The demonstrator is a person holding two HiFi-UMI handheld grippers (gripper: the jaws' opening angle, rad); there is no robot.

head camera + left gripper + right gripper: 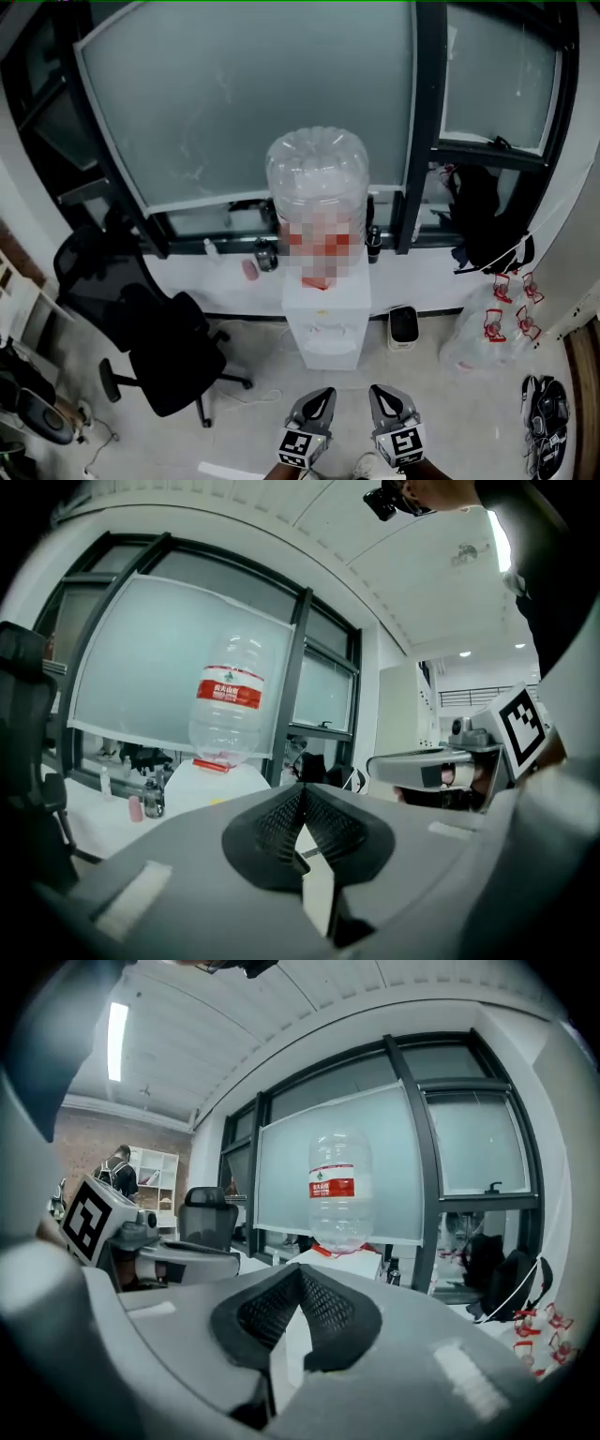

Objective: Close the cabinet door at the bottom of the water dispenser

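The white water dispenser (pixel 326 309) stands on the floor against a low white ledge (pixel 187 272), under a wide frosted window pane (pixel 244 103). A big clear water bottle (pixel 317 178) sits upside down on top of it, and from the grippers' side it shows a red label. Looking steeply down from above, I see only the dispenser's top and upper front. The cabinet door at its bottom is out of sight, so I cannot tell how it stands.

Both grippers are held side by side in front of the dispenser and well clear of it, pointing toward it. The left gripper (pixel 324 394) has its jaws together, the black ribbed pads meeting at the tips with nothing caught between them. The right gripper (pixel 379 390) looks the same: its tips touch and it is empty. Neither touches the dispenser.

A black office chair (pixel 159 347) stands on the floor left of the dispenser. Just right of the dispenser's foot is a small black-and-white device (pixel 403 326). On the ledge behind are a pink bottle (pixel 249 269) and a dark flask (pixel 265 255), close to the dispenser's left side. Farther right a black backpack (pixel 483 220) rests by the window frame. Below it lie white plastic bags with red print (pixel 487 328), and a pair of dark shoes (pixel 548 412) lies on the floor near the wall.
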